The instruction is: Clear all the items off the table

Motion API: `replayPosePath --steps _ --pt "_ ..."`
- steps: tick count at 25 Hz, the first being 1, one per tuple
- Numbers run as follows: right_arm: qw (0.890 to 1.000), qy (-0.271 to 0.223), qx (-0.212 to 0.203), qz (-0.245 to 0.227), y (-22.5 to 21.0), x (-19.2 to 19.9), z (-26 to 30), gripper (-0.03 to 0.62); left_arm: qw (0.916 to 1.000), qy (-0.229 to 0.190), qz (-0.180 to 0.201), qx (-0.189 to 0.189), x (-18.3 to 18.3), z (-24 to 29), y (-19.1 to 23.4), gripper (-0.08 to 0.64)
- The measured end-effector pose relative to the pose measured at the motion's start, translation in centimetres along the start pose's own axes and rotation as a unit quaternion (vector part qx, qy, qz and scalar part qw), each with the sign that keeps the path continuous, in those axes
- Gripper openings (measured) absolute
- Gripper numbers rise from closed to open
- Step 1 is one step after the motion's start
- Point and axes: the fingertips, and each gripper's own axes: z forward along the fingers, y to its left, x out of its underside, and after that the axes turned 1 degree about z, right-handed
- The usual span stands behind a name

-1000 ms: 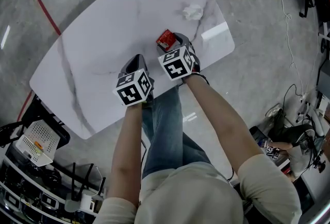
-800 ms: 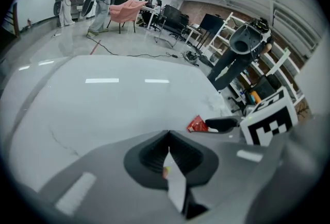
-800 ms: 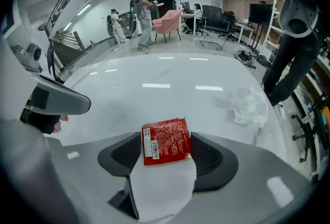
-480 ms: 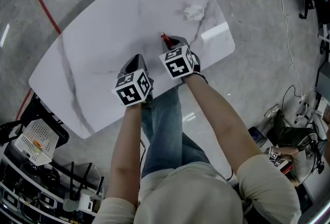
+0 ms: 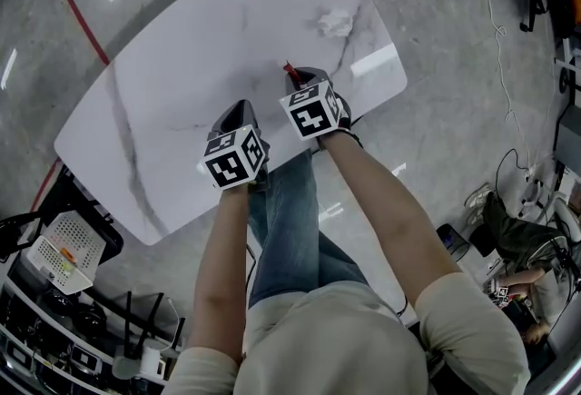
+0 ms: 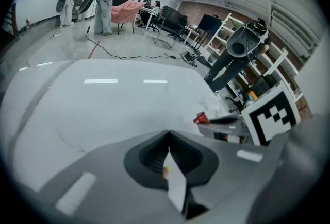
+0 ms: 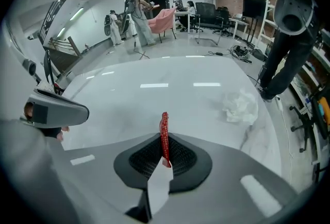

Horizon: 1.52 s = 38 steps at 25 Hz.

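Since one second ago the red packet (image 5: 290, 69) has gone from lying flat on the worktop beside the right gripper (image 5: 304, 75) to standing on edge between that gripper's jaws. Those jaws have just been closing, and the right gripper view shows them now pressed on the packet (image 7: 164, 133), which sticks out thin and upright past the tips of the right gripper (image 7: 164, 152). Whether its lower edge touches the marble cannot be told.

Location: the packet is over the worktop near its near long edge, about midway along that edge, in front of the person.

Left gripper (image 5: 240, 108): it sits just beside the right one, to its left, at the same near edge and tilted downward. In its own view the jaws of the left gripper (image 6: 167, 155) are together, and the right gripper (image 6: 227, 122) with the red tip appears at the right of that view.

Other item: a crumpled white tissue (image 5: 334, 21) lies on the table (image 5: 182, 66) toward its far right corner, well apart from both grippers. The right gripper view shows the tissue (image 7: 241, 106) ahead and to the right of the packet.

Surroundings: a grey polished floor (image 5: 436, 84) with a white cable (image 5: 497, 30) runs past the table's right end.
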Motion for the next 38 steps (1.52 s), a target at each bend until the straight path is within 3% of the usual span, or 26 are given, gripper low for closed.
replayPosePath --steps 19,25,38 --pt "0.998 -0.048 0.017 0.037 4.7 -1.0 -10.4 0.023 0.9993 -0.002 0.033 0.018 1.4 -8.1 -0.5 0.008" --pt "0.997 -0.063 0.024 0.047 6.7 -0.3 -14.3 0.023 0.9972 0.008 0.069 0.029 2.7 -11.5 -0.8 0.008" --pt "0.992 -0.092 0.048 0.071 11.5 1.1 -21.3 0.023 0.992 -0.013 0.113 0.056 3.4 -19.8 -1.2 0.008"
